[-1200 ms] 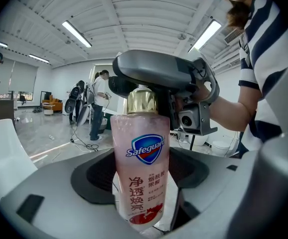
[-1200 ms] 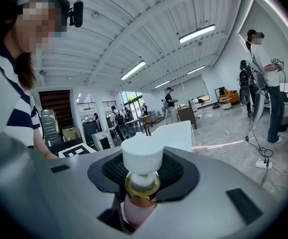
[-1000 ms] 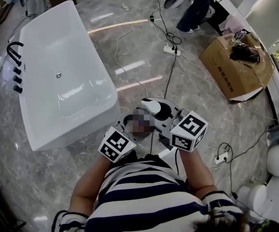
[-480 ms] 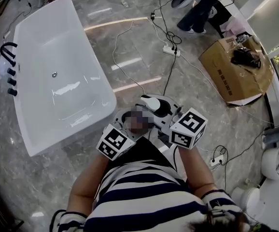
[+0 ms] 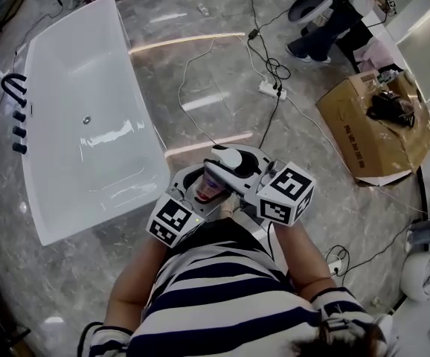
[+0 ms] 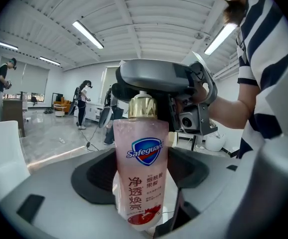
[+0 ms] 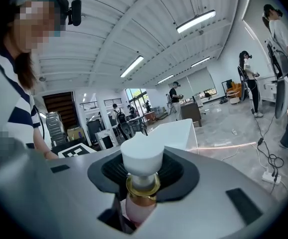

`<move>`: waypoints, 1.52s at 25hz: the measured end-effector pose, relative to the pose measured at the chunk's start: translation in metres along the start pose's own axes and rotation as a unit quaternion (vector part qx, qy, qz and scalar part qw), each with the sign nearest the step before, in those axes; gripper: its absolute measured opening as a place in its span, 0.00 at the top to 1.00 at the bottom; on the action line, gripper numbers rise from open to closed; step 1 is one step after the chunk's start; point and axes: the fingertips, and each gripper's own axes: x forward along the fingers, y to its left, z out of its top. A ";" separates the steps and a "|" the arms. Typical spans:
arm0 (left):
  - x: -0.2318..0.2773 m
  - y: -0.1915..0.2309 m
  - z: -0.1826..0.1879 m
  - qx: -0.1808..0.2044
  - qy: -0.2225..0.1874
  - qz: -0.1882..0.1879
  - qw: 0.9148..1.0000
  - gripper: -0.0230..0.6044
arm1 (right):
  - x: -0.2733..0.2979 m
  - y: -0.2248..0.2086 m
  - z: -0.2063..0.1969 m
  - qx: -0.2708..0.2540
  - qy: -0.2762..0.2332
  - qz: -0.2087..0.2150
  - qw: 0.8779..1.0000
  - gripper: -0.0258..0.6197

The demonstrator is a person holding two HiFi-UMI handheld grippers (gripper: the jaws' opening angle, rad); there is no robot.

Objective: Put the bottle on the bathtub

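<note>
Two grips shared one bottle [image 6: 140, 168], roughly upright: our left hand-held gripper [image 5: 194, 196] clenched its body; our right hand-held gripper [image 5: 237, 171] its pump; the bathtub [image 5: 51, 225] lay left, nearer the left hand-held gripper.

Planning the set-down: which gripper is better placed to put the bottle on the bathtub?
Probably left. The left gripper holds the bottle by its body and is nearer the bathtub; the right gripper grips just under the pump.
</note>
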 end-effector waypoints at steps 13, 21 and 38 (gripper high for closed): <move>0.074 0.059 0.044 -0.030 -0.027 0.094 0.995 0.48 | 0.003 -0.090 0.036 -0.032 0.026 0.079 0.996 0.72; 0.085 0.090 0.054 -0.041 -0.028 0.138 0.989 0.48 | 0.021 -0.111 0.051 -0.048 0.033 0.111 0.992 0.72; 0.096 0.205 0.057 -0.061 -0.039 0.169 0.983 0.48 | 0.117 -0.174 0.078 -0.030 0.072 0.130 0.988 0.72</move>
